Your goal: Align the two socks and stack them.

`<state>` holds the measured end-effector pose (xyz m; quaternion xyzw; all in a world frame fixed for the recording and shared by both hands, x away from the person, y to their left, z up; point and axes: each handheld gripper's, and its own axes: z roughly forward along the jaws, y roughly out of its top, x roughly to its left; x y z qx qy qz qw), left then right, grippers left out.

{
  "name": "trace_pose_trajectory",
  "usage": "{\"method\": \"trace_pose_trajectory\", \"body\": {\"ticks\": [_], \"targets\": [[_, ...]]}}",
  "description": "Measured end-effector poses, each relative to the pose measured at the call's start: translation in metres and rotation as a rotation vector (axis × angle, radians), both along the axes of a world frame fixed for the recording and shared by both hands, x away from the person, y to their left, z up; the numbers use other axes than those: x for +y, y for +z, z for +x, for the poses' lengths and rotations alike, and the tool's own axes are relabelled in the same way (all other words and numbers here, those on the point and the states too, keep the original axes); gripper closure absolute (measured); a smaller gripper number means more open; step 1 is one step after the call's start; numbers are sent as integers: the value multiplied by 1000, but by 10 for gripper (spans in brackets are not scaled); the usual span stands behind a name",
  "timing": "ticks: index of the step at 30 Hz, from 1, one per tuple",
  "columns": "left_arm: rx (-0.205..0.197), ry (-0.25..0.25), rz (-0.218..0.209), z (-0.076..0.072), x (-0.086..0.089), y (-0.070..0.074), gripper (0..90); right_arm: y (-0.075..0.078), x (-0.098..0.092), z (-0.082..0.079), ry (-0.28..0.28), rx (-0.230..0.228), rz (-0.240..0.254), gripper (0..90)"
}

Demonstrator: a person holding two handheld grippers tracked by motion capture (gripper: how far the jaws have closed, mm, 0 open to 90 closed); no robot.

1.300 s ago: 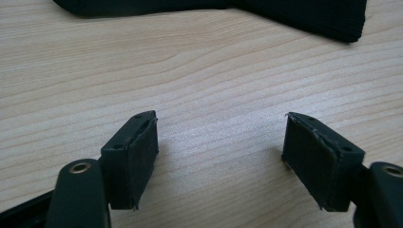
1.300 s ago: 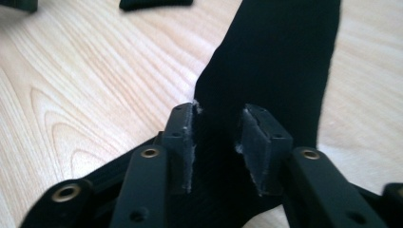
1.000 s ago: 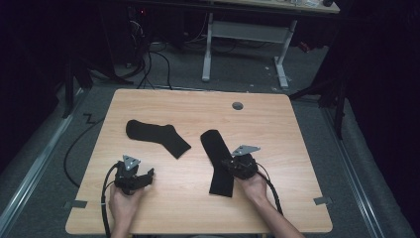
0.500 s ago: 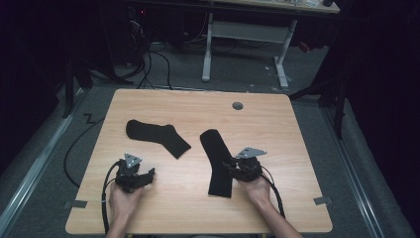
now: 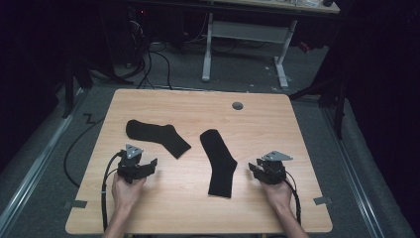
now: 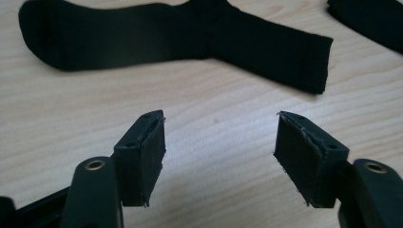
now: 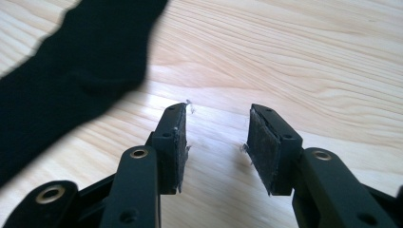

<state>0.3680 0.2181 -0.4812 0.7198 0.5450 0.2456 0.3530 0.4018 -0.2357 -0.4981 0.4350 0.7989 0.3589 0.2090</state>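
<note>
Left to right across the pale wooden desk (image 5: 148, 106). Left tongs (image 5: 148, 167), near the desk's front-left corner: jaws apart and empty, lately narrowing a little, aimed at the bent black knitted sock (image 5: 156, 136) lying flat toward the left edge. A low closure here would likely pinch bare wood or only the cuff, bunching the fabric. The straighter black sock (image 5: 220, 162) lies mid-desk, toe toward the front edge. Right tongs (image 5: 253, 171), beside it near the front-right area: jaws part-open, holding nothing. Risk: a one-layer grip lets the sock drag or fold, spoiling any pairing.
</note>
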Motion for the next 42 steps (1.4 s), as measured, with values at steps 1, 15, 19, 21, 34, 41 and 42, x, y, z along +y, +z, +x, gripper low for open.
{"method": "trace_pose_trajectory", "body": {"ticks": [1, 15, 19, 21, 34, 41, 42], "targets": [[-6, 1, 1, 2, -1, 2, 361, 0, -2, 0, -9, -3, 0, 580], [-26, -22, 9, 36, -8, 19, 461, -8, -16, 2, -62, 7, -4, 510], [-23, -18, 18, 48, -13, 21, 455, -8, -16, 2, -68, 7, -6, 487], [-10, -11, 18, 57, -16, 22, 436, -8, -16, 2, -72, 8, -6, 482], [81, 85, 64, 106, -26, 12, 391, -8, -16, 2, -78, 9, -6, 471], [133, 144, 68, 120, -24, -5, 387, -8, -16, 2, -78, 8, -7, 470], [138, 148, 69, 121, -24, -7, 387, -8, -16, 2, -78, 8, -7, 470]]}}
